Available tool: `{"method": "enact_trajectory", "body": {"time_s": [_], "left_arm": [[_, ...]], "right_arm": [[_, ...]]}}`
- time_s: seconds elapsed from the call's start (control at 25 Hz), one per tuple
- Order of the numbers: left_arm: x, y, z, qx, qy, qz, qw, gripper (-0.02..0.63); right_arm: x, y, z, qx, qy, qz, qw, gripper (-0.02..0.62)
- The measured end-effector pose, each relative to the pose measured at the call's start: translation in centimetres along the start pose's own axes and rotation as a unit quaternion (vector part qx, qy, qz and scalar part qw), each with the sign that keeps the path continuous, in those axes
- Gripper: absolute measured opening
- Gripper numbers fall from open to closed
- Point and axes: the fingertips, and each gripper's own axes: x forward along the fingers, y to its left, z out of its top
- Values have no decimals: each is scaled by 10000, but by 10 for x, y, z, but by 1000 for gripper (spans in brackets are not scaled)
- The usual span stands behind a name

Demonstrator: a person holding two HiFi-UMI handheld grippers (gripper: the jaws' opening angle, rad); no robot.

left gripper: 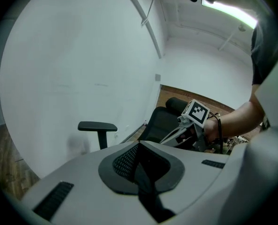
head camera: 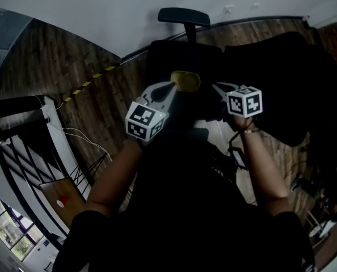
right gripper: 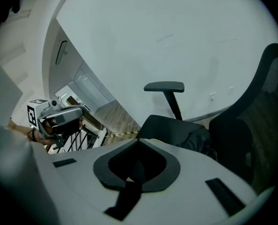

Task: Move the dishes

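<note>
A yellowish rounded thing (head camera: 185,81), perhaps a dish, lies on the dark seat of a black office chair (head camera: 182,55); only a thin yellow edge (right gripper: 153,139) of it shows in the right gripper view. My left gripper (head camera: 173,85) is held with its tip right beside it, jaws together, nothing seen between them. My right gripper (head camera: 217,87) hovers a little to the right, jaws also closed and empty. Each gripper view shows its own shut jaws (left gripper: 139,146) (right gripper: 140,142) and the other gripper (left gripper: 195,121) (right gripper: 59,118). Whether the left tip touches the yellow thing cannot be told.
The chair's armrest (left gripper: 97,126) (right gripper: 164,86) stands before a white wall. A dark chair back (right gripper: 251,125) rises at the right. Wooden floor (head camera: 95,112) with yellow-black tape (head camera: 92,81) lies left; a black railing (head camera: 21,152) and cables (head camera: 86,137) are nearby.
</note>
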Motion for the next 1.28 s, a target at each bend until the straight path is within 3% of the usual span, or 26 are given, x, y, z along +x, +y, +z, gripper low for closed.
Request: {"method": "enact_trajectory", "body": {"time_s": [0.36,0.6,0.84,1.28], "left_arm": [[30,40,-30,-165,397,-202,9989,-5],[56,30,-54,-160,633,-501,9966,-5],[70,52,-82,-273,849,-538,9946,-5],[94,45,-105,-348,1132,-616,9910,-5]], "right_arm": [[82,-55,-20,426,544,-151,9975,17],[125,-99,-58,809,967,-204,9918,35],[180,-124,-95,956,1272,-193,9871,61],[227,-165,-136,1212,1607,-296,9791,77]]}}
